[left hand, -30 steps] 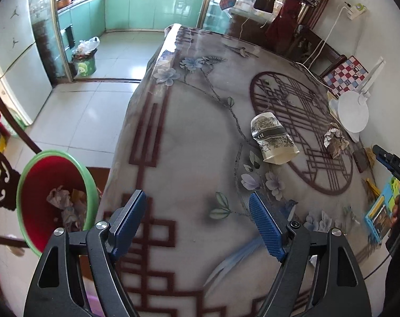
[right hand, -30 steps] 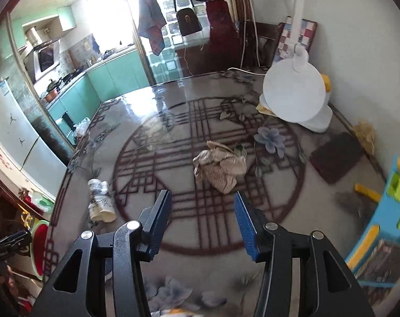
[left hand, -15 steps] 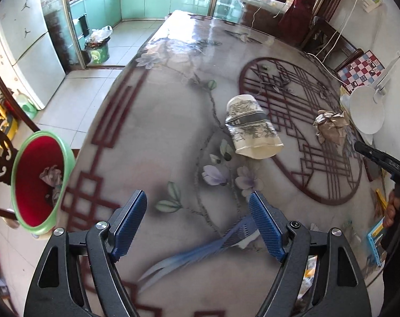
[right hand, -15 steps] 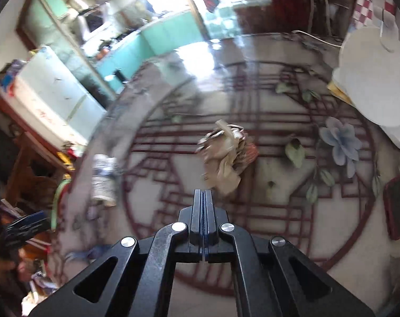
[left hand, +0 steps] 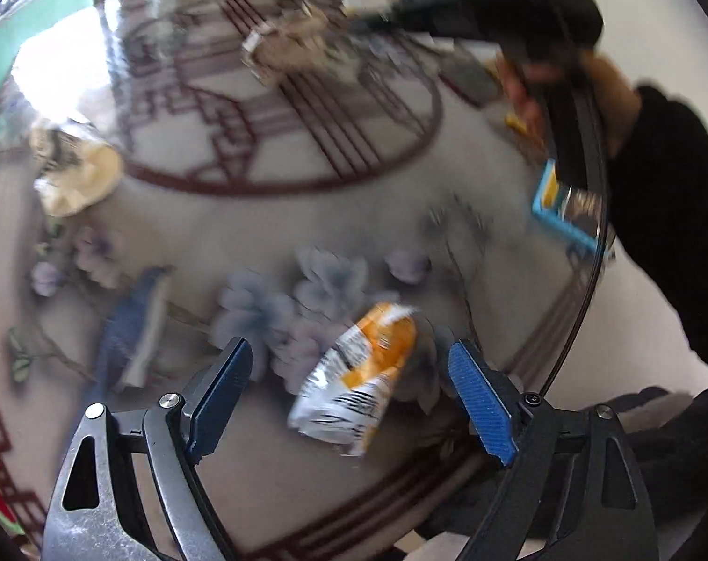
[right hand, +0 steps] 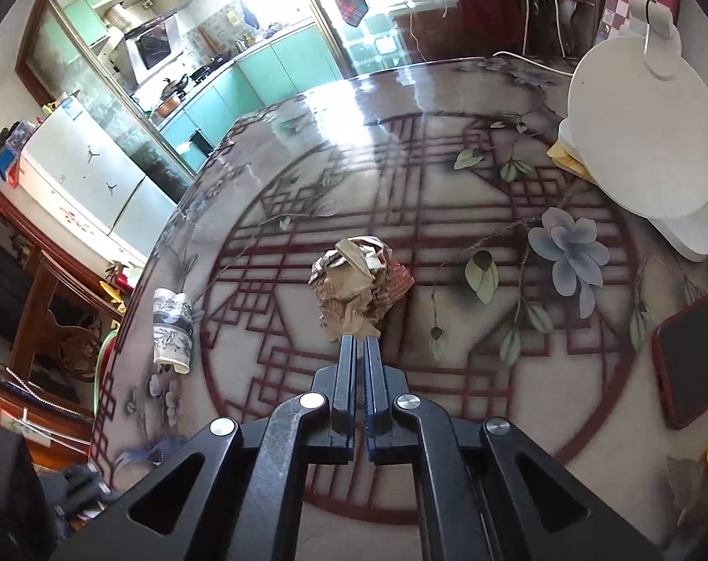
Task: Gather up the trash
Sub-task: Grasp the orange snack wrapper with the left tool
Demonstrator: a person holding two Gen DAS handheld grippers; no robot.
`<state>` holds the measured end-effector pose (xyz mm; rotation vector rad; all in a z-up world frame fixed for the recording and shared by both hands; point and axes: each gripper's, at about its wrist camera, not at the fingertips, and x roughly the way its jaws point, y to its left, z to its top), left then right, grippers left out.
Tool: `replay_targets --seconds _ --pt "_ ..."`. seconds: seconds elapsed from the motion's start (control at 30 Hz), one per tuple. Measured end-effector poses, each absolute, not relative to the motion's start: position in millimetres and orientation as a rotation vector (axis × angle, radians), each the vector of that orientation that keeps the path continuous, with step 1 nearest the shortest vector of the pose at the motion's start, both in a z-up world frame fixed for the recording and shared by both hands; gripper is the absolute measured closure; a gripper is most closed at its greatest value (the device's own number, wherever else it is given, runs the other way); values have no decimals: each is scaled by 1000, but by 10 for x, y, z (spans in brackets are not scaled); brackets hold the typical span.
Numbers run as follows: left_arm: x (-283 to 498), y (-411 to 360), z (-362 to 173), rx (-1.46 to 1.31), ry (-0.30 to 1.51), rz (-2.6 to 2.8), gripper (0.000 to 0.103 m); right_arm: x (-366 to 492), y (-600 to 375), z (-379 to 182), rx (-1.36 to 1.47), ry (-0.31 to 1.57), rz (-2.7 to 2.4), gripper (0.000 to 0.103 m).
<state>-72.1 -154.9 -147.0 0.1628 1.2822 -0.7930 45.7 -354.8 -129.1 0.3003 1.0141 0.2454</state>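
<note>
Swinging across the glossy patterned desk (left hand: pixel 242 215) since a second ago, the left hand-held gripper (left hand: pixel 349 385) no longer looks at the red bin and the crushed paper cup ahead of it; it now frames a crumpled orange-and-white foil snack wrapper (left hand: pixel 358 376) lying flat on the printed blue flowers, near the desk's edge. Its blue-padded jaws are opening, with the wrapper between them but touched by neither pad. The wrapper's long axis runs on a slant, from low and left to high and right in the left wrist view, so it lies roughly along the line between the pads rather than across it; a roll of the wrist would probably give a surer bite. Over the same second the right hand-held gripper (right hand: pixel 359 341) has gone from spread to pressed together, and its tips pinch the near edge of the brown crumpled paper wad (right hand: pixel 358 285) resting on the red lattice circle. The flattened grey-and-white paper cup (right hand: pixel 172 329) lies untouched near the desk's left rim, apart from both, and the left hand looks the nearer one for it.
</note>
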Motion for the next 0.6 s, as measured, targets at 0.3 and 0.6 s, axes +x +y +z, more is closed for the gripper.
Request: replay_targets --seconds 0.3,0.6 --pt "-738 -1658 -1704 59 1335 -713 83 704 -3230 -1184 203 1005 292 69" --pt "-644 -1308 -1524 -79 1207 -544 85 1008 -2981 -1088 121 994 279 49"
